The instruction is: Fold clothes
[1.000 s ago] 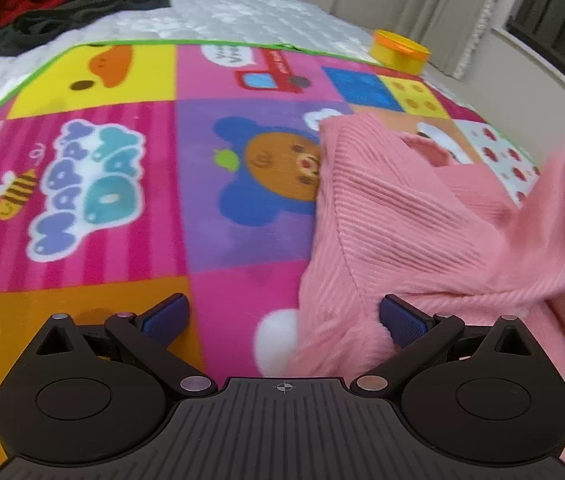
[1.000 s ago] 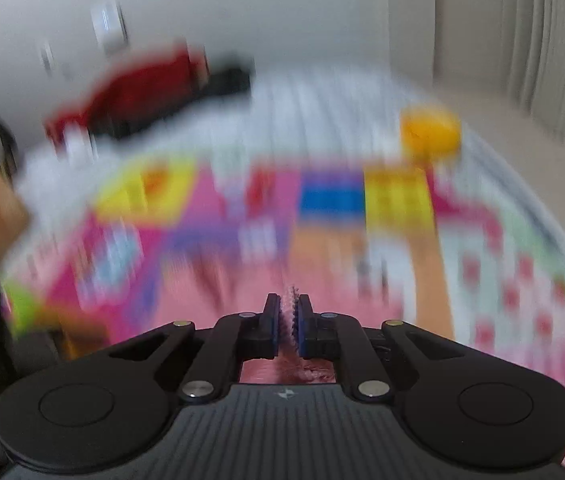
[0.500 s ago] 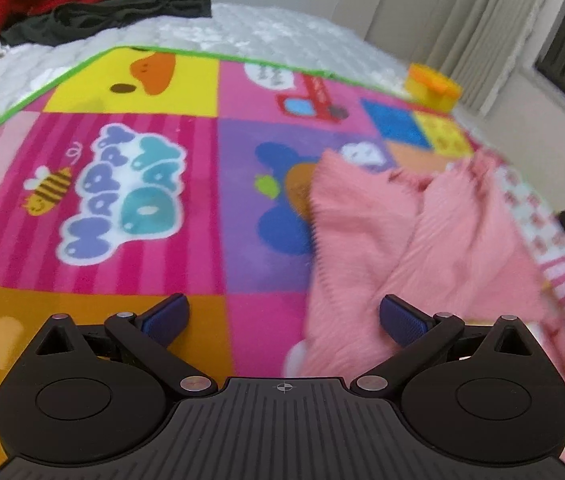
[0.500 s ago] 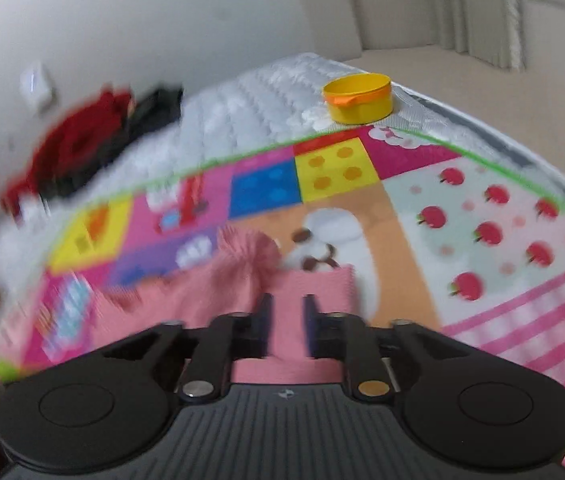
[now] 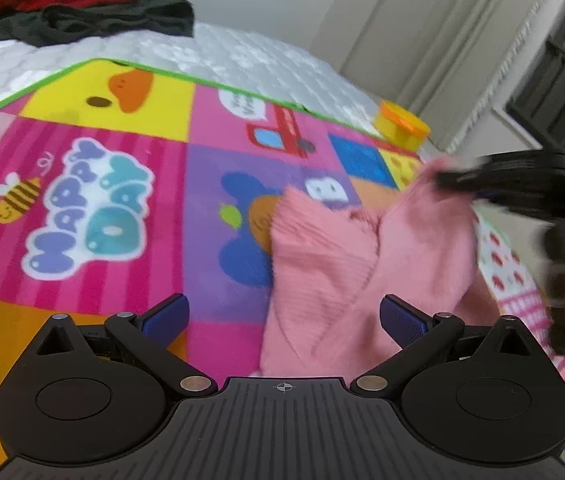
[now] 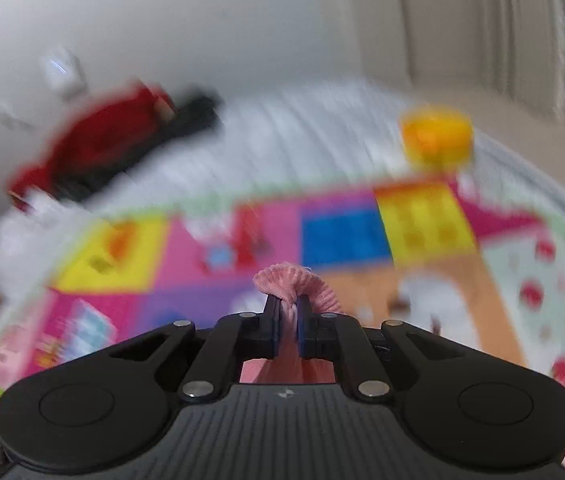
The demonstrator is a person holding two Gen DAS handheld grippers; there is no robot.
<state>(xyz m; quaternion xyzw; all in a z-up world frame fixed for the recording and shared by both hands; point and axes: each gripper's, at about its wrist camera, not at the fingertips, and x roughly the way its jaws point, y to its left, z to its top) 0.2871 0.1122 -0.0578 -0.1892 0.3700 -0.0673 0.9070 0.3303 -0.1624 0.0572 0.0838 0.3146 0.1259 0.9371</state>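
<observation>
Left wrist view: left claw gapes wide and holds nothing above the play mat on the bed, the pink ribbed garment rumpled just ahead, one end lifted by the right claw

Right wrist view: right claw pinches a fold of pink garment, seemingly mid-fold; next comes laying that end flat

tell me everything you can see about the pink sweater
The pink sweater is a ribbed knit, soft and rumpled. Most of it lies bunched on the colourful play mat, covering part of the bear picture. One portion is lifted up toward the right, pinched in the shut right gripper, with a tuft poking out above the fingers. The open left gripper hovers near its lower edge; whether it touches is unclear.
</observation>
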